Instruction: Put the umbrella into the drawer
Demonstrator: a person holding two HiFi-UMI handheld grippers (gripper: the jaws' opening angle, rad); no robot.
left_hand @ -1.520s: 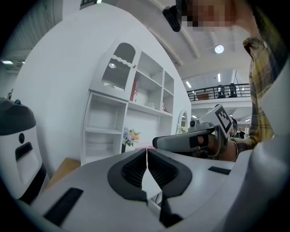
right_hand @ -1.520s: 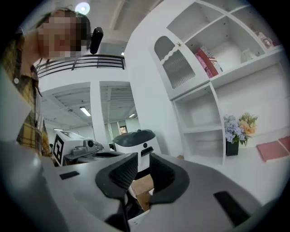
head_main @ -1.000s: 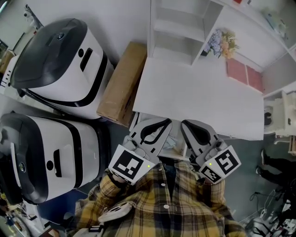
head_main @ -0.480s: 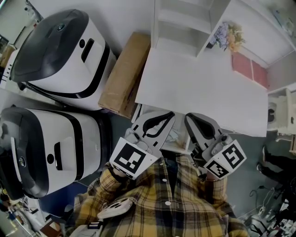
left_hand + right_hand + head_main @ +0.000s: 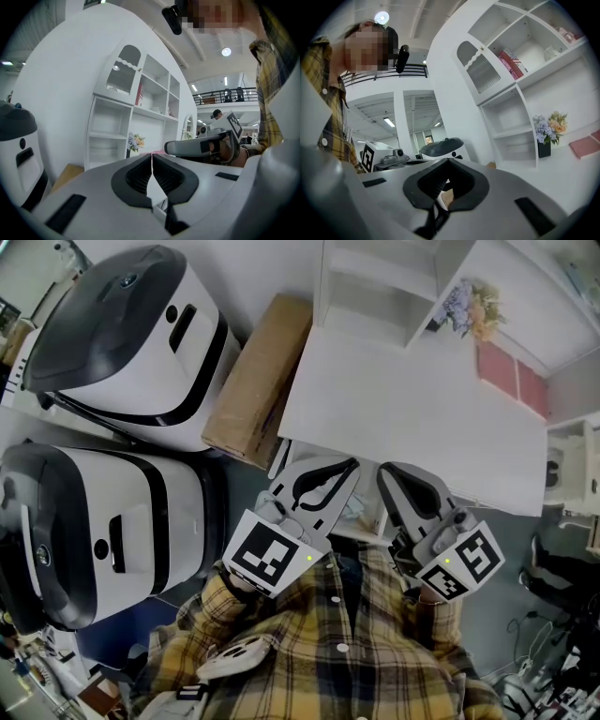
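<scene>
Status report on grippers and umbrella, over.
Left gripper shut, empty. Right gripper shut, empty. No umbrella in sight. Both grippers at white desk front edge.

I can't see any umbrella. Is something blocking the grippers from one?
No umbrella shows in any view, so a blocker can't be judged. The left gripper and right gripper are shut, empty, by the desk.

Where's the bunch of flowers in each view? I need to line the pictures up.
Head view: bunch of flowers, upper right, at the back of the white table.
Left gripper view: left of centre, just above the left claw.
Right gripper view: right side, in a dark vase.
Shared landmark: the white shelf unit beside the flowers.
</scene>
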